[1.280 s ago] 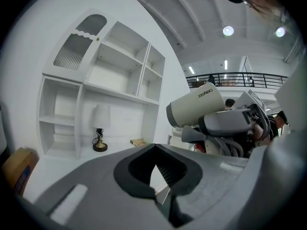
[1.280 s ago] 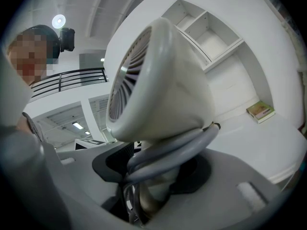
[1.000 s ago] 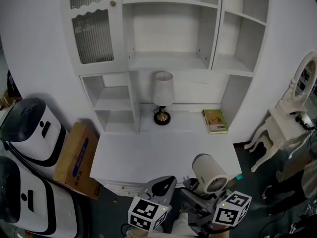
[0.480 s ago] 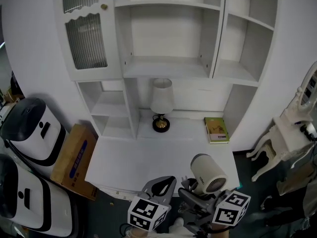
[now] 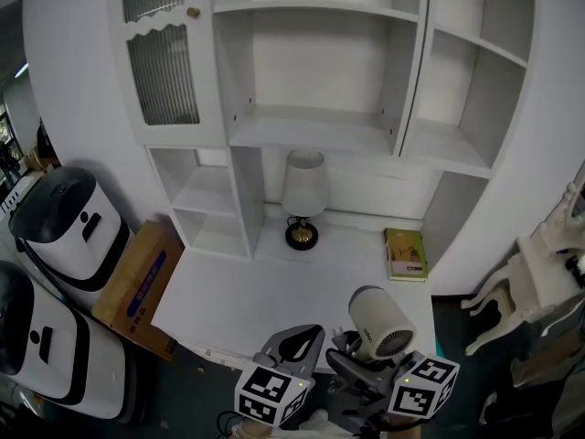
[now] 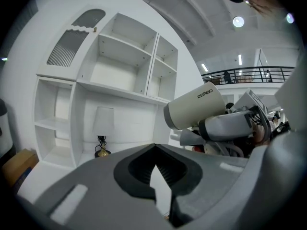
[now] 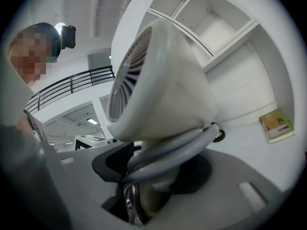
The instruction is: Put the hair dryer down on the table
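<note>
Head view, compared with a second ago: the lamp (image 5: 303, 195) and the book (image 5: 407, 252) to its right are sitting lower in the frame, while both grippers are keeping their spot at the bottom edge. I am reading this as the person still closing in on the surface (image 5: 256, 291), with the set-down not yet begun. The hair dryer (image 5: 382, 323) is being carried in the air, nearer the person than the lamp and to its right, about over the surface's near right corner. The right gripper (image 7: 153, 186) is keeping its jaws clamped on the dryer's handle, over the cord (image 7: 168, 152) coiled round it. The left gripper (image 6: 153, 171) is riding alongside, on the lamp's side of the dryer, jaws together and empty. Hard to make out: cord and jaws are hiding most of the handle. The dryer's body is covering the corner beneath it, so its height above the surface is not showing.
</note>
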A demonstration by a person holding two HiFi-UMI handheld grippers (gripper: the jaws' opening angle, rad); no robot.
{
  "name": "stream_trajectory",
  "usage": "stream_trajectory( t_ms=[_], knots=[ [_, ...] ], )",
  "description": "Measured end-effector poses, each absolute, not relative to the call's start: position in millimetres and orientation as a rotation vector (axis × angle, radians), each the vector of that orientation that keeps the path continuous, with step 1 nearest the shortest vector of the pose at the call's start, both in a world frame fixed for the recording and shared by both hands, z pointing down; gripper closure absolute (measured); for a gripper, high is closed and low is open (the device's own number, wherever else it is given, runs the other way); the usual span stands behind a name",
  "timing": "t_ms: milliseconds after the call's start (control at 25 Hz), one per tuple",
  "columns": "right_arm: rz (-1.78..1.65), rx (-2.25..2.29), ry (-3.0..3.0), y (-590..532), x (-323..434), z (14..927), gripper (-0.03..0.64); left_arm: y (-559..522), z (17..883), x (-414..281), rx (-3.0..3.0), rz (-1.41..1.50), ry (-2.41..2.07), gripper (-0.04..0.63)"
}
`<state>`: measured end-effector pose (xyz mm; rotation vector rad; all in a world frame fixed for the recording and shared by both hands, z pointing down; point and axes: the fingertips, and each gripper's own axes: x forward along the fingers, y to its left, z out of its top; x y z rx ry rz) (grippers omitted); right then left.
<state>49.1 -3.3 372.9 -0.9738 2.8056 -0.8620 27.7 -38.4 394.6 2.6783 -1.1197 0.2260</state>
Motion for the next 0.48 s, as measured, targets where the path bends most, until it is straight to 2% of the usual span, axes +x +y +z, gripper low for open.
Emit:
stream_trajectory(
  t_ms=[480],
  knots=[
    [-0.892,-0.903,2.835,-19.3,95.8,380.6,0.367,-46.4,405.8,63.4,2.621,0.225,-1.203,0.594]
  ],
)
